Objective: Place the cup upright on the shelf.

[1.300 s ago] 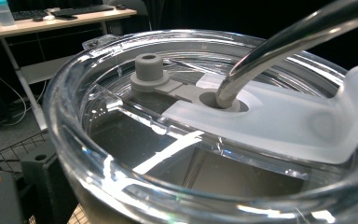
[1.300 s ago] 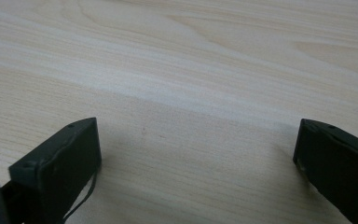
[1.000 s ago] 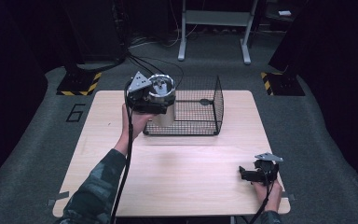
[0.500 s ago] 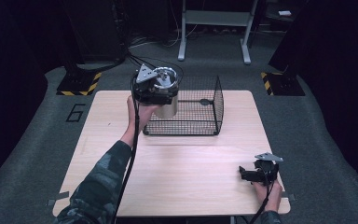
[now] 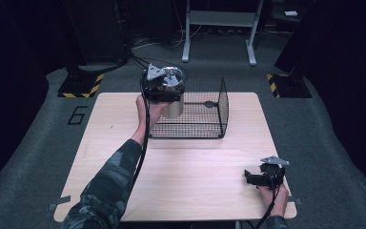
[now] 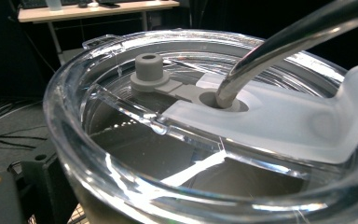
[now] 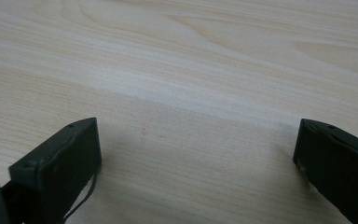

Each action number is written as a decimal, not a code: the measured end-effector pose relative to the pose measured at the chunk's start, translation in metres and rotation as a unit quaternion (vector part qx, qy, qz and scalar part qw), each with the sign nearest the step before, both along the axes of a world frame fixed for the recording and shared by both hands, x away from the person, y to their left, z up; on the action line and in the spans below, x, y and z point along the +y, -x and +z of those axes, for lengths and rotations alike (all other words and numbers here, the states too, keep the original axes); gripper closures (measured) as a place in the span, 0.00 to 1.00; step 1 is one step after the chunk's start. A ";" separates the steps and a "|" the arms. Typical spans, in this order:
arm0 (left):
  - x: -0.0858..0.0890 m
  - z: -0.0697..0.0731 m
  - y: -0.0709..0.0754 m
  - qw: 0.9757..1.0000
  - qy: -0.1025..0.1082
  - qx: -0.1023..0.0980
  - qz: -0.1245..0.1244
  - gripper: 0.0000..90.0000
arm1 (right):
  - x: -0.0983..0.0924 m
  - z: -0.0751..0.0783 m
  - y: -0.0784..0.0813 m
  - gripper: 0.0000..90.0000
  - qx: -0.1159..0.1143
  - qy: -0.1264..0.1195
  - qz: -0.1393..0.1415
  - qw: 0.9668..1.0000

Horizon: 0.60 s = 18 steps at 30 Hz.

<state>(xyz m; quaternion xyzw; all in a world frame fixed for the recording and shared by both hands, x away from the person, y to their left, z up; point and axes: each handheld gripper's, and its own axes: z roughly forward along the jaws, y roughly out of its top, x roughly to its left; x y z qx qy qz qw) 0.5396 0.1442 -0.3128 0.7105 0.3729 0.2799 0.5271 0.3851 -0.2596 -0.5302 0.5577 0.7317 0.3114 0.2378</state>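
A metal tumbler point(image 5: 173, 110) with a clear lid point(image 6: 121, 140) and a bent metal straw point(image 6: 279, 42) hangs in the air at the left end of a black wire basket point(image 5: 224, 102). My left gripper point(image 5: 170, 93) is shut on it just under the lid, and the tumbler's base looks level with the basket's rim. In the left gripper view the lid hides the jaws. My right gripper point(image 5: 250, 179) rests low at the table's front right, open, its fingers point(image 7: 60, 158) wide apart over bare wood point(image 7: 191, 56).
The basket stands at the back middle of the light wooden table point(image 5: 186, 176). Dark floor surrounds the table, with striped stand bases point(image 5: 78, 86) at the back corners and metal desk legs point(image 5: 219, 28) behind.
The left gripper has carried the tumbler up and slightly right, toward the basket's left end. The right gripper has stayed where it was.
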 end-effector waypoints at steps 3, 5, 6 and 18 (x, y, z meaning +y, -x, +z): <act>-0.004 -0.004 -0.005 1.000 -0.001 0.001 0.007 0.04 | 0.000 0.000 0.000 0.00 -0.001 0.000 0.000 1.000; -0.007 -0.009 -0.010 1.000 -0.002 0.006 0.013 0.04 | 0.001 0.000 0.000 0.00 -0.001 -0.007 -0.006 1.000; -0.007 -0.009 -0.010 1.000 -0.002 0.006 0.013 0.04 | 0.001 0.000 0.000 0.00 -0.001 -0.007 -0.006 1.000; -0.014 -0.032 -0.031 0.998 0.007 0.033 0.045 0.04 | 0.001 0.000 0.000 0.00 0.001 -0.008 -0.002 1.000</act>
